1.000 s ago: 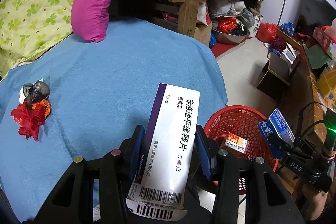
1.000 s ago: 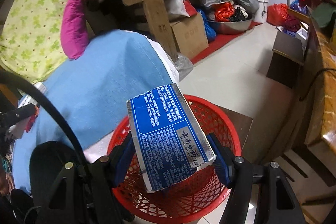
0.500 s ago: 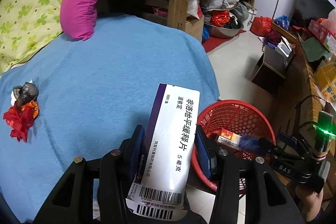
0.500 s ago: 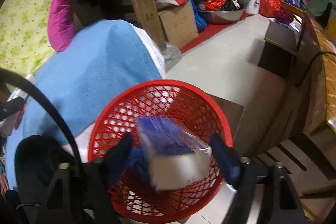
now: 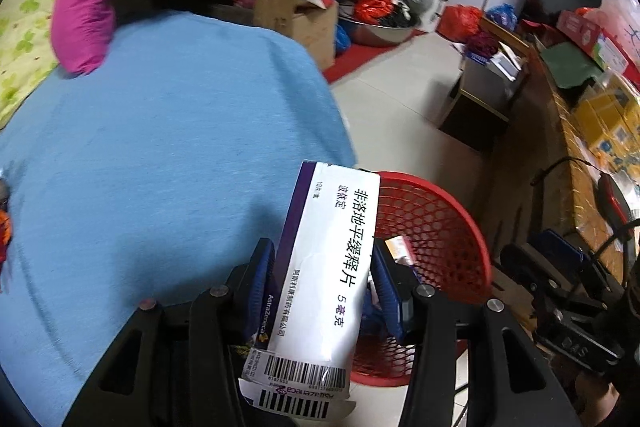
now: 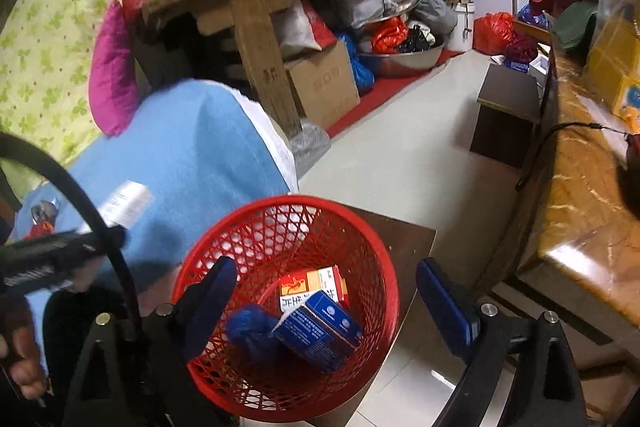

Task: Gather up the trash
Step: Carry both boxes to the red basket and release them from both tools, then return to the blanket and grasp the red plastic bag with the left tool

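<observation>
White card fills the near view: our left tool (image 5: 324, 291) is clenched on a medicine box (image 5: 328, 259), its blue pads pressing both long sides, the barcode end toward us and the far end tilted up over the near rim of the red basket (image 5: 452, 211). We judge the step in hand to be the drop-off of this box. It is not yet over the basket's middle; it hangs at the edge where the blue bed cover (image 5: 168, 131) ends. The next move, as we read it, calls for carrying the box further over the basket's mouth before letting go, so that it falls inside rather than catching the rim or sliding to the floor.

Our right tool (image 6: 324, 291) is released: its jaws are opening and nothing sits between them. Directly below it, inside the basket (image 6: 224, 239), lie a blue box (image 6: 320, 331), an orange and white box (image 6: 312, 283) touching it from behind, and a crumpled blue scrap (image 6: 248, 327) just beside them.

Further off, on the bed cover (image 6: 200, 147), we see a small heap of red and dark wrappers (image 6: 42, 219) well apart from the basket. We take that to be trash left to collect, and the right tool, being empty, is free for it.
</observation>
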